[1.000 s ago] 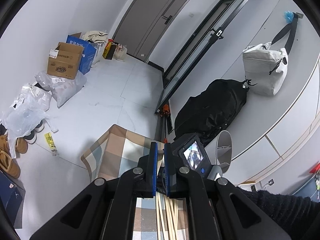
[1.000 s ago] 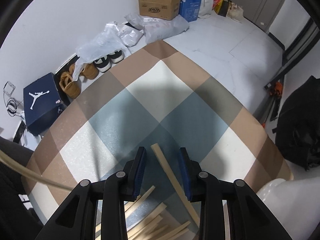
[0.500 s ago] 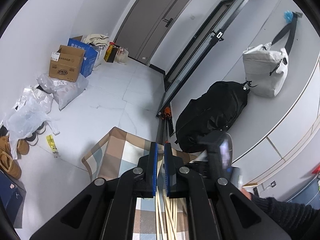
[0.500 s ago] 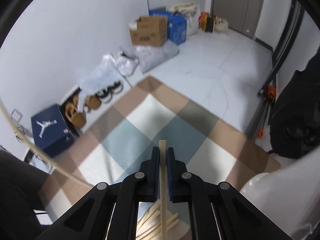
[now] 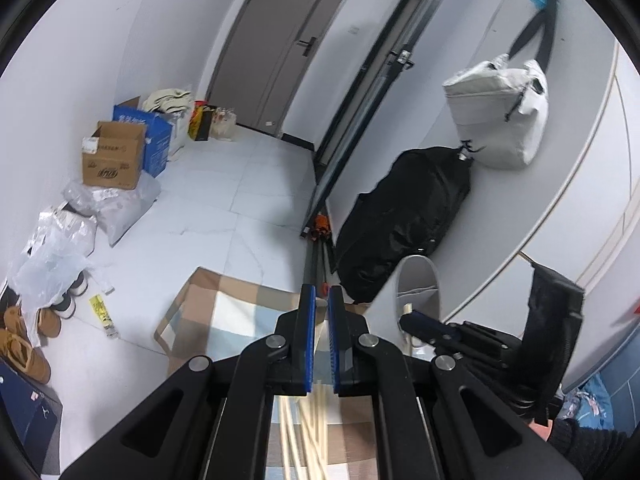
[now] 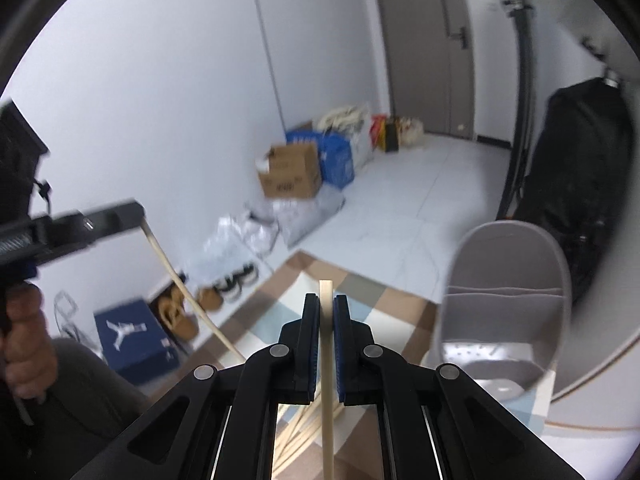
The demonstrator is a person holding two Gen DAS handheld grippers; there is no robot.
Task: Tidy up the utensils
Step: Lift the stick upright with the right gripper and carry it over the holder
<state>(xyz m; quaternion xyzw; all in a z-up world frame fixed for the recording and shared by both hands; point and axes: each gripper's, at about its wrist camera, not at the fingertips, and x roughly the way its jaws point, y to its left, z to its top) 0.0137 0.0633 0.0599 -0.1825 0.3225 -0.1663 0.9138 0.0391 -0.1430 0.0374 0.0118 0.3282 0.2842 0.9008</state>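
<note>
My right gripper (image 6: 327, 302) is shut on a pale wooden chopstick (image 6: 326, 364), held upright above the checked cloth (image 6: 384, 300). A grey utensil holder (image 6: 506, 280) with divided compartments stands just to its right. My left gripper (image 6: 132, 212) shows at the left of the right wrist view, shut on another chopstick (image 6: 188, 292) that slants down. In the left wrist view the left gripper (image 5: 319, 294) is nearly closed; the held chopstick barely shows between the pads. Several loose chopsticks (image 5: 308, 432) lie on the cloth below. The right gripper (image 5: 424, 322) and holder (image 5: 416, 288) show at right.
The cloth-covered table (image 5: 192, 312) ends at a near corner with tiled floor beyond. Cardboard boxes (image 5: 114, 156), plastic bags (image 5: 60, 256) and shoes (image 5: 24, 344) line the left wall. A black bag (image 5: 404, 220) and a grey bag (image 5: 496, 116) sit by the right wall.
My right gripper closed on a chopstick, lifted it off the cloth and swung toward the grey holder. My left gripper stayed shut, raised above the table.
</note>
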